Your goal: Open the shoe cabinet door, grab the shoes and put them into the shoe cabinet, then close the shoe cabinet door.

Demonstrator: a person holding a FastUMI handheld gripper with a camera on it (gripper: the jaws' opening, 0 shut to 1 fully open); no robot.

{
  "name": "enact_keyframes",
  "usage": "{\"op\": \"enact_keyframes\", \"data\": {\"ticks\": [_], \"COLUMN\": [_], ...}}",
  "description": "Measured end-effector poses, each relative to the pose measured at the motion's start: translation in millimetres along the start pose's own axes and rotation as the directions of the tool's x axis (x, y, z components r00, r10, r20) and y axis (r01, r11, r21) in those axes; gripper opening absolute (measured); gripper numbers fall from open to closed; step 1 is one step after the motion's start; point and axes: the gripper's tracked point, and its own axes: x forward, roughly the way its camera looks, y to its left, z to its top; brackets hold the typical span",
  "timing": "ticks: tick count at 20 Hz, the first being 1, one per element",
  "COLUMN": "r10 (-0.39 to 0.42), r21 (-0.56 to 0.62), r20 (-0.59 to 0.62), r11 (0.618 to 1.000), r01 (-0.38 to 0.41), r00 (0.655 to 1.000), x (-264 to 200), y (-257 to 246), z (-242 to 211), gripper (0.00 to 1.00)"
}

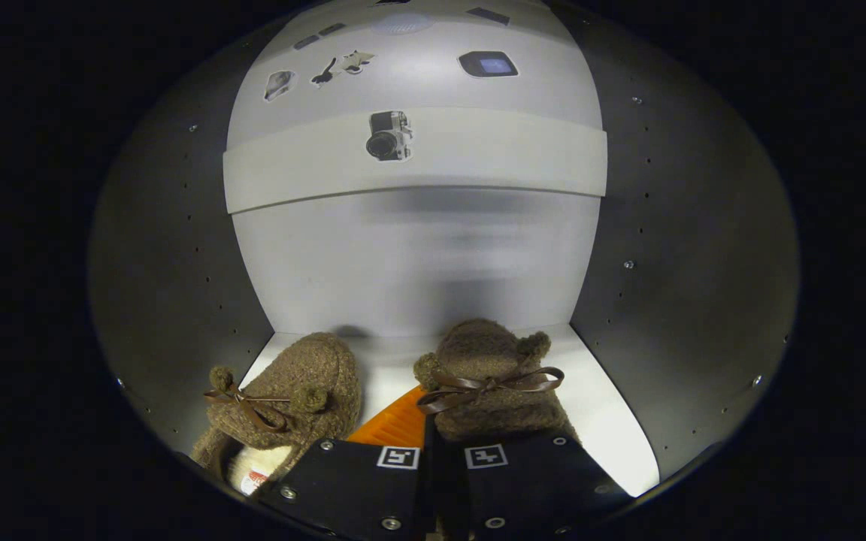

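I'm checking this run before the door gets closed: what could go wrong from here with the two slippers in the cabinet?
The gripper looks closed on or against the right slipper; whether it grips it I cannot tell, and pulling back before release could drag it out. The left slipper lies near the shelf floor's front, so the closing door might catch it.

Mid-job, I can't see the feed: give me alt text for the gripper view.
Inside the shoe cabinet, two brown fuzzy slippers with bows sit on the white shelf floor: the left slipper beside the fingers, the right slipper just ahead of the gripper, whose fingers look nearly closed.
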Motion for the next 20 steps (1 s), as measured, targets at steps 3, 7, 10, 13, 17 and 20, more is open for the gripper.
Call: {"op": "enact_keyframes", "data": {"ticks": [3,7,10,13,17,20], "r10": [-0.004,0.012,0.019,0.019,-0.028,-0.026], "r21": [-0.004,-0.035,-0.066,-0.115,-0.17,-0.156], "r20": [-0.018,0.003,0.025,0.04,0.076,0.096], "r11": [1.0,0.999,0.998,0.993,0.985,0.987], "r01": [0.004,-0.012,-0.018,-0.014,0.04,0.04], "r00": [1.0,1.0,1.0,0.999,0.997,0.995], "x": [-8,-26,-41,-56,-85,-112], "y": [-1,2,6,10,0,-5], "z": [-4,-5,-5,-9,-11,-16], "gripper": [0.16,0.26,0.4,0.52,0.64,0.71]}}
